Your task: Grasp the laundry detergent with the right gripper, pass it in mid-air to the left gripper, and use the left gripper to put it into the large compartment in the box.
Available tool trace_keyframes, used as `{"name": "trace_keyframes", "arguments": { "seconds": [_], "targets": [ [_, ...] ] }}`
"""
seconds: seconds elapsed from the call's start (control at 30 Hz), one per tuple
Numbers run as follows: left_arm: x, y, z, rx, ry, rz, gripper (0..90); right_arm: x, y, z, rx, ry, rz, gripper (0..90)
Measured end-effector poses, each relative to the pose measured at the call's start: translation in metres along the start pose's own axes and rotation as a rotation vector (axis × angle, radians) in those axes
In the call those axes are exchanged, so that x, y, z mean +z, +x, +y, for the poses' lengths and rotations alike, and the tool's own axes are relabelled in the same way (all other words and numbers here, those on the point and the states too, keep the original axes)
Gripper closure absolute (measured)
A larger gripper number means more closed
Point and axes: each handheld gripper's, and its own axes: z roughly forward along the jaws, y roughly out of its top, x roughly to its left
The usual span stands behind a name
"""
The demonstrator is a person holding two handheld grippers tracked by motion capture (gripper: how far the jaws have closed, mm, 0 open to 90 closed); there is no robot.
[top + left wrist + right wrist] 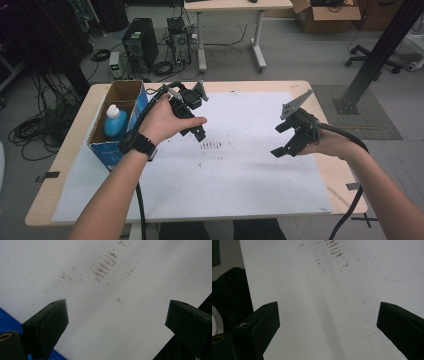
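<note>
Blue box [116,131], seemingly bottle [114,121] inside

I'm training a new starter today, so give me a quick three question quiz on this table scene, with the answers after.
1. True or false: the left gripper holds the bottle.
2. Where does the bottle stand? A on the white sheet, B in the cardboard box, C on the floor.
3. What marks the white sheet between the two grippers?

Key
1. False: both it and the right gripper are open, holding nothing.
2. B.
3. A patch of short brownish smudges.
</note>
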Motion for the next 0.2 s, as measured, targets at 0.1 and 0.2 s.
{"name": "trace_keyframes", "arguments": {
  "seconds": [0.1, 0.2],
  "targets": [
    [-0.0003, 0.0005, -0.0003, -0.002, 0.000, -0.002, 4.9, -0.0001, 0.0004, -0.0003, 0.001, 0.001, -0.001, 4.6],
    [-0.0005, 0.0012, -0.0008, -0.007, -0.005, -0.006, 4.9, -0.0005, 0.0001, -0.0001, -0.001, -0.002, 0.001, 4.6]
  ]
}}
